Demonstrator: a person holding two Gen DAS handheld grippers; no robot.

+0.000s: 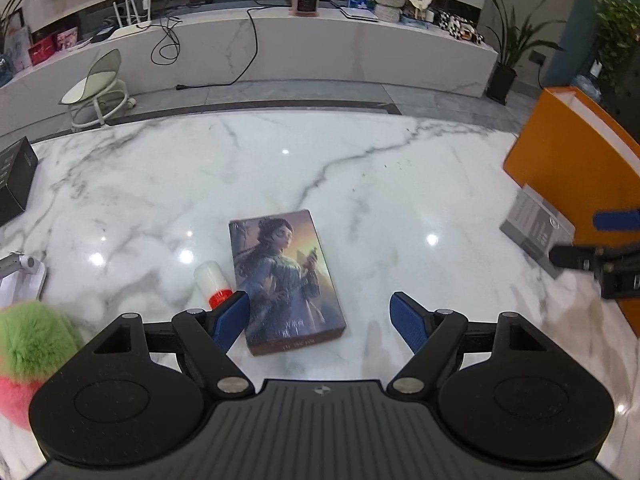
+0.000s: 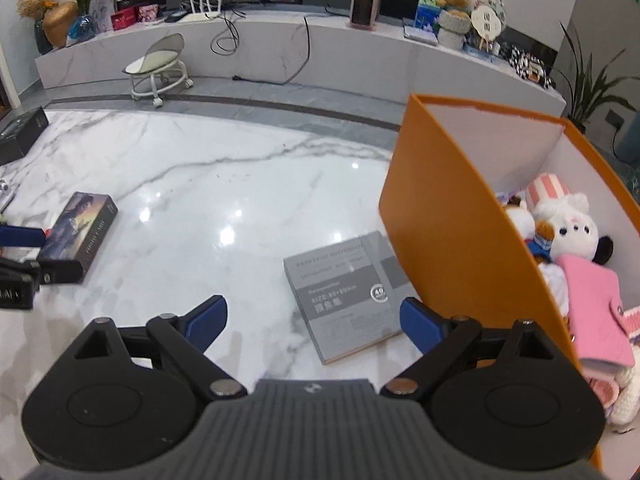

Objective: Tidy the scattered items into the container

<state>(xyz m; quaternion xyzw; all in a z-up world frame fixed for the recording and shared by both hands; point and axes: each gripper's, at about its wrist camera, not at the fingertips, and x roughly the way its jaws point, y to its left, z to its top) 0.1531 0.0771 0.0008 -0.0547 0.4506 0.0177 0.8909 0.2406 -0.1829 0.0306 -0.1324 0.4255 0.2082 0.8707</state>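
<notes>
Both claws are held wide and empty, left claw (image 1: 320,316) lined up along the illustrated box (image 1: 286,280) lengthwise, right claw (image 2: 314,320) over the grey booklet (image 2: 348,296).

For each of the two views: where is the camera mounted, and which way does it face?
Left wrist: on the left tool, angled down at the marble table and picture box; its open fingers show, and the right tool's tip at the right edge.
Right wrist: on the right tool, angled down at the grey box beside the orange container; open fingers show.
Shared: table, picture box, grey box, container.
</notes>
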